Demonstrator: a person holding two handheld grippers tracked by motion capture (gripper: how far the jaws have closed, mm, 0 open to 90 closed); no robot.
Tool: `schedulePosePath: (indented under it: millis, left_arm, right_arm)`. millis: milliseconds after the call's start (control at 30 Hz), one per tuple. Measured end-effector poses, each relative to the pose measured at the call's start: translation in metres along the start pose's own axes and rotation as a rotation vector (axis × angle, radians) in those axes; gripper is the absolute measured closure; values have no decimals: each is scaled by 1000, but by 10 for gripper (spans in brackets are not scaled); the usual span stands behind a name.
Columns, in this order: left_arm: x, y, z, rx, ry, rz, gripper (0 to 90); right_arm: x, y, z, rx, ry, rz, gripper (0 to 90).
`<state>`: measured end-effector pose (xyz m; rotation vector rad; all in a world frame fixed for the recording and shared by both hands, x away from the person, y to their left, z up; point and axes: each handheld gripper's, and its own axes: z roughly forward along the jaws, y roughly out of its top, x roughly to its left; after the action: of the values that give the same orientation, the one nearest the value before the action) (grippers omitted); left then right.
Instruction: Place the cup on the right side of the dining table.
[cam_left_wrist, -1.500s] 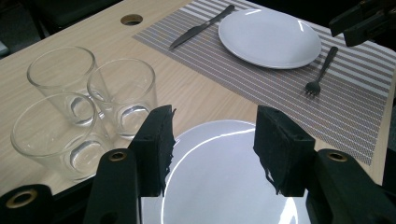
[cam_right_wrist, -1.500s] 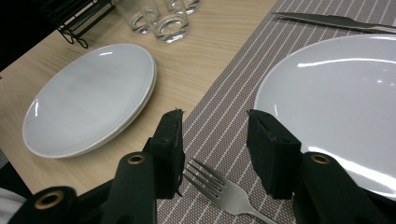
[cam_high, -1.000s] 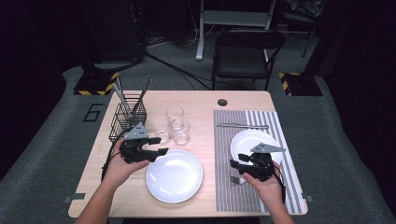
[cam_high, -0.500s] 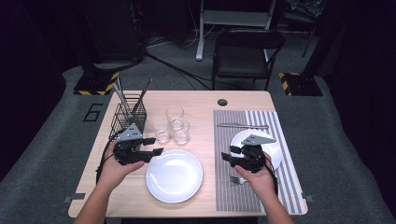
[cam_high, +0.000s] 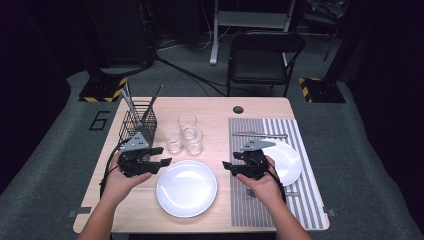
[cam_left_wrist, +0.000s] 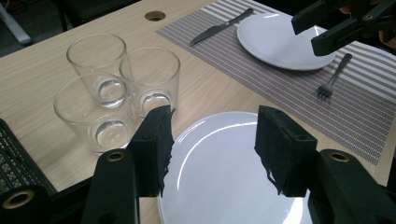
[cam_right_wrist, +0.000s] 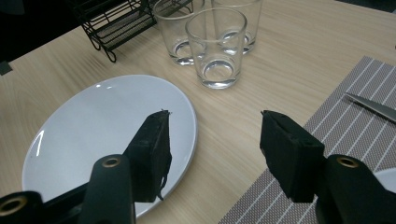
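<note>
A large white plate (cam_high: 186, 188) (cam_left_wrist: 224, 186) (cam_right_wrist: 93, 126) lies at the middle front of the wooden table. My left gripper (cam_high: 162, 156) (cam_left_wrist: 215, 144) is just left of it, jaws open and pointing right over its rim, nothing between them. My right gripper (cam_high: 229, 161) (cam_right_wrist: 215, 144) hangs over the left edge of the striped placemat (cam_high: 260, 210), pointing left at the plate's right rim. Its jaws have just been opening and hold nothing. In the left gripper view it shows at the top right (cam_left_wrist: 327, 28). A smaller white plate (cam_high: 287, 160) (cam_left_wrist: 275, 37) lies on the mat.
Three empty glasses (cam_high: 185, 132) (cam_left_wrist: 116, 88) (cam_right_wrist: 215, 44) stand close behind the large plate. A black wire basket (cam_high: 137, 122) (cam_right_wrist: 121, 18) with utensils sits at the back left. A knife (cam_high: 260, 135) (cam_left_wrist: 219, 28) and a fork (cam_left_wrist: 334, 77) lie on the mat.
My right gripper has moved left from over the small plate to the mat's left edge, and its jaws stand wider. The left gripper has stayed almost still.
</note>
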<state>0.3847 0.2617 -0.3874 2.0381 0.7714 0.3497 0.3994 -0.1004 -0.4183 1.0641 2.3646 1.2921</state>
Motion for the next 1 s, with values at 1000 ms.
schedulePosePath:
  millis: [1000]
  left_arm:
    - [6, -5, -9, -13, 17, -34, 447]
  right_arm:
    - [19, 50, 51, 39, 14, -118, 278]
